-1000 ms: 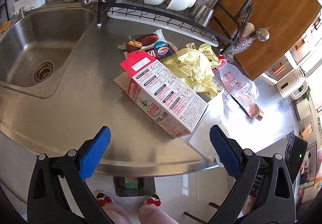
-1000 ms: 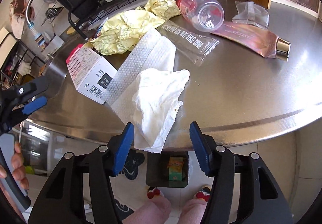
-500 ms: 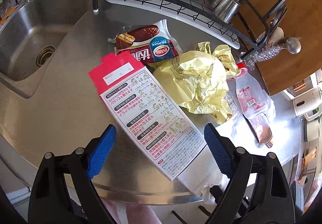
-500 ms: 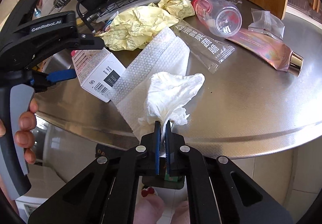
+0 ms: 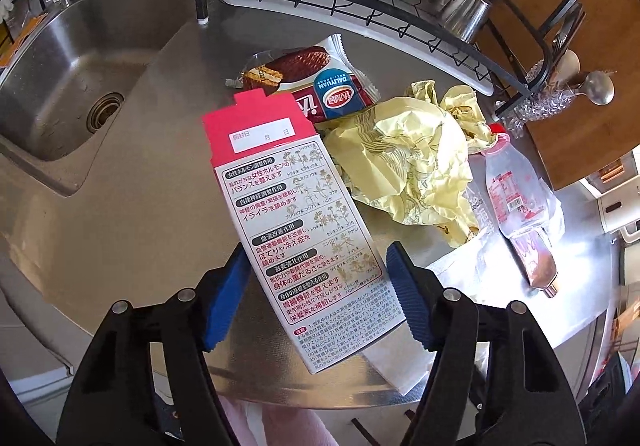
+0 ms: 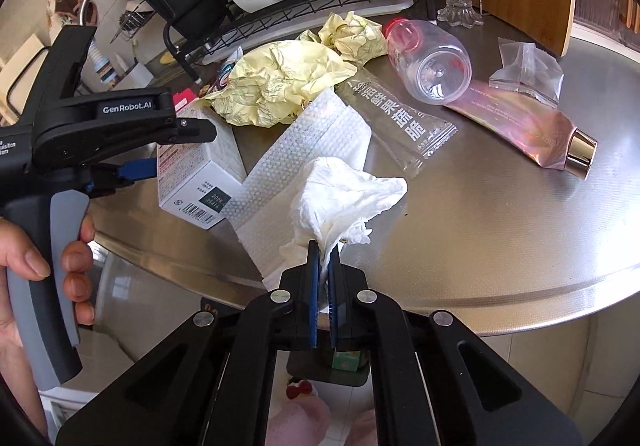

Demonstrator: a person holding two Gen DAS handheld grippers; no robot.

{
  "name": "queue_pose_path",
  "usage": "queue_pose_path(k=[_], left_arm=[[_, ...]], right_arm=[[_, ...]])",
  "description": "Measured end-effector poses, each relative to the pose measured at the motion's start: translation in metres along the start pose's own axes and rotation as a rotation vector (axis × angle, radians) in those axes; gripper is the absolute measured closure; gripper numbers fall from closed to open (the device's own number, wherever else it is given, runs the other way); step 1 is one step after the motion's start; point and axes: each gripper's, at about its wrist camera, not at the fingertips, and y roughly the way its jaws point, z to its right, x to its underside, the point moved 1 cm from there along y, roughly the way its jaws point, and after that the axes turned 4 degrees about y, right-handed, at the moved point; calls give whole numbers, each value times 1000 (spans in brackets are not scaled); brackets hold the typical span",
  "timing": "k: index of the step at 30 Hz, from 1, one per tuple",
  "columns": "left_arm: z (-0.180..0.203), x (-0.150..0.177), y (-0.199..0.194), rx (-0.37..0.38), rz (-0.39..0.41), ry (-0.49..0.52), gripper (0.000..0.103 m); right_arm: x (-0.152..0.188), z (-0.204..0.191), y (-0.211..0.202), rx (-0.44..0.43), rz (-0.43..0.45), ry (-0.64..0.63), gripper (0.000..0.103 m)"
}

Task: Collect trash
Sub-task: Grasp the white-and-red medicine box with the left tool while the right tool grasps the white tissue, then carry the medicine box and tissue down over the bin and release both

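In the left wrist view we hold our left gripper (image 5: 318, 288) low in the frame over the steel worktop (image 5: 132, 213), its blue fingers (image 5: 224, 302) set on either side of the near end of a red-and-white carton (image 5: 304, 242); whether they press it we cannot tell. Beyond the carton lie one snack wrapper (image 5: 320, 79), crumpled yellow paper (image 5: 404, 161) and one plastic bottle (image 5: 510, 181); a sink (image 5: 60, 77) fills the upper left, a dish rack (image 5: 360, 9) with two white bowls the top. In the right wrist view our right gripper (image 6: 324, 266), bottom centre, has its fingers nearly closed on a bunched white tissue (image 6: 344, 197) at the worktop's near edge, over a flat paper towel (image 6: 304, 153). Right of it lie one clear wrapper (image 6: 404, 121), the bottle, one pink tube (image 6: 528, 125) and one clear bag (image 6: 528, 69).
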Motion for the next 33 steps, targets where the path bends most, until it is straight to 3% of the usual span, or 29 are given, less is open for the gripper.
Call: queue_pose_path(k=[6, 8, 10, 12, 15, 17, 22, 33], left_arm=[[-22, 6, -13, -64, -33, 65, 39], [-31, 6, -16, -121, -55, 83, 39], [-43, 6, -18, -153, -61, 71, 37], [-54, 8, -20, -135, -72, 32, 37], [-65, 11, -14, -186, -108, 21, 34], [-74, 16, -7, -166, -126, -11, 40], [-78, 24, -14, -159, -66, -22, 47], [-70, 65, -76, -84, 37, 80, 48]], right_arm=[[-3, -4, -10, -18, 17, -18, 98], [-3, -5, -10, -23, 17, -20, 97], [-2, -6, -11, -31, 17, -19, 97], [-1, -9, -13, -34, 19, -25, 97], [0, -12, -15, -38, 18, -30, 97], [1, -13, -18, -39, 24, -33, 97], [3, -16, -25, -30, 35, -41, 97], [24, -26, -59, -15, 64, -77, 98]])
